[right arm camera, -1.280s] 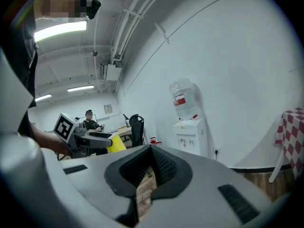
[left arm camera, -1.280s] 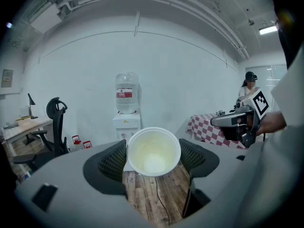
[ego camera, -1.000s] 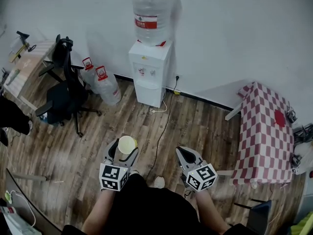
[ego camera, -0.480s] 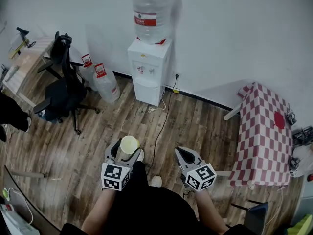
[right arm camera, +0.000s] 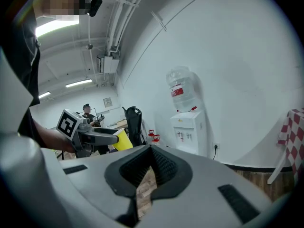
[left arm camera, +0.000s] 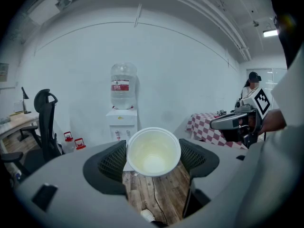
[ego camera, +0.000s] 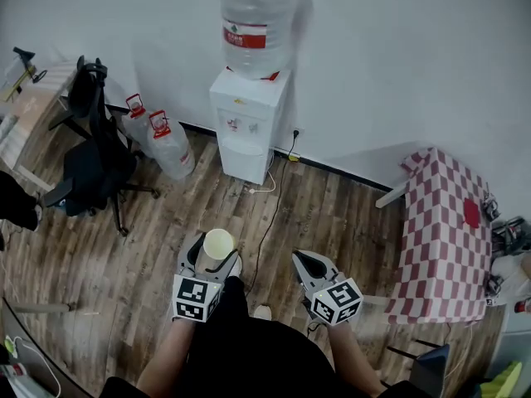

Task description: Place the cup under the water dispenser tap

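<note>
I'm holding the cup (left arm camera: pixel 153 152) mouth-up in my left claw (ego camera: pixel 214 254), ready for the water dispenser (ego camera: pixel 242 123) well ahead, my right claw (right arm camera: pixel 151 150) hanging clenched, empty.

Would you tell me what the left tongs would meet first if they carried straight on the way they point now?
Most likely the water dispenser: the left tongs, closed on the cup, aim at it across the wood floor. They tilt down a little, so the floor might come first.
</note>
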`<state>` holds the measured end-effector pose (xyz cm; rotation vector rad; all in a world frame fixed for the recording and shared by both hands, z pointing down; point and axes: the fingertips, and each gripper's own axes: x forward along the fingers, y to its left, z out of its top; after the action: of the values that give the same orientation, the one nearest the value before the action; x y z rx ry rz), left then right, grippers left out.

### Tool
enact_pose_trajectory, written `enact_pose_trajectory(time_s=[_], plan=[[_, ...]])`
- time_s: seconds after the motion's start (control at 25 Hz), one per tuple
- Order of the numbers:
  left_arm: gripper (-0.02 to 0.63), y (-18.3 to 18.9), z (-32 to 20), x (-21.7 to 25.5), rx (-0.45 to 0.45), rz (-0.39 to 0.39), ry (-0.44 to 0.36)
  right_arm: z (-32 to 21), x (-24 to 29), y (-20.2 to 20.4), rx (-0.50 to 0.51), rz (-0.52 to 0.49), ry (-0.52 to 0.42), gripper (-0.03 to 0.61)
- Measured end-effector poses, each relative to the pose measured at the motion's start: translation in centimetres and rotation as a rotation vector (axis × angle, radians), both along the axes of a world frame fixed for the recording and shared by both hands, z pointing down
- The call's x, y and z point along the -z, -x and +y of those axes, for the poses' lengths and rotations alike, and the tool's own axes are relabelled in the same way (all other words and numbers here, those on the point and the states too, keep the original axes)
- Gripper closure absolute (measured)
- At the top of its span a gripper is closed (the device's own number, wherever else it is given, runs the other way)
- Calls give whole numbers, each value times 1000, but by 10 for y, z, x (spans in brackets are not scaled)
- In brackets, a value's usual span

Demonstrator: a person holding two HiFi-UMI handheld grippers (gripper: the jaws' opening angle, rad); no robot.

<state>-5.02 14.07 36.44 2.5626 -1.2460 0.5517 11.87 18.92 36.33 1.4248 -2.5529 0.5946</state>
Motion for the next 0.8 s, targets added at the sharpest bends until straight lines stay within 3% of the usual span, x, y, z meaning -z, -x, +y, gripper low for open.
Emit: enact_pose_trajectory(time_s=[0.44, 0.8], plan=[[255, 6, -114, -8, -59, 10, 26, -112, 6, 18, 5, 38, 13, 568], [255, 13, -199, -9, -133, 35, 18, -182, 21, 30, -77, 68, -7, 568]])
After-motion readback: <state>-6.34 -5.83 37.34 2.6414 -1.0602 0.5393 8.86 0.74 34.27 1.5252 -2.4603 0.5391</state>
